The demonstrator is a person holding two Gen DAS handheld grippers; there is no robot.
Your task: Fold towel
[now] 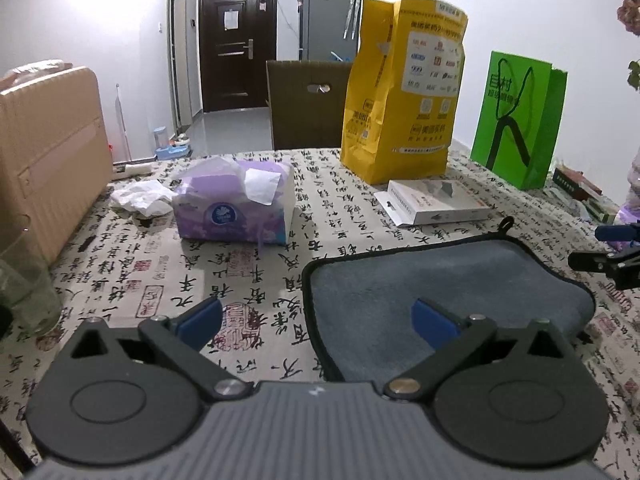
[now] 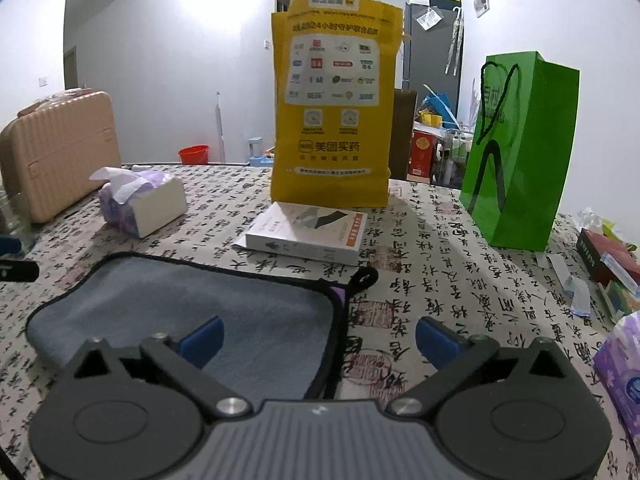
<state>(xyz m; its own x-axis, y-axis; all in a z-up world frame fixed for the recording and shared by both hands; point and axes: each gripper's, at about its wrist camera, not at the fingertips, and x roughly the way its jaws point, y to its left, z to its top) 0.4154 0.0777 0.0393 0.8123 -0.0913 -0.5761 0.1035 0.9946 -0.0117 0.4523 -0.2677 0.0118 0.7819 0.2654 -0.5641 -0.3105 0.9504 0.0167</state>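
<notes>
A grey towel [image 1: 448, 284] with black trim and a hanging loop lies flat on the calligraphy-print tablecloth [image 1: 248, 280]. My left gripper [image 1: 318, 320] is open and empty, straddling the towel's left edge just above the cloth. In the right wrist view the towel [image 2: 192, 308] lies at lower left. My right gripper [image 2: 318, 340] is open and empty, straddling the towel's right edge near the loop [image 2: 366, 276]. The right gripper also shows at the right edge of the left wrist view [image 1: 612, 256].
A purple tissue pack [image 1: 234, 204], crumpled tissue [image 1: 140, 198], white box [image 1: 440, 202], yellow bag [image 1: 404, 92] and green bag [image 1: 520, 120] stand behind the towel. A beige suitcase [image 1: 48, 152] and a glass [image 1: 24, 280] are at left. Boxes [image 2: 608, 264] lie at right.
</notes>
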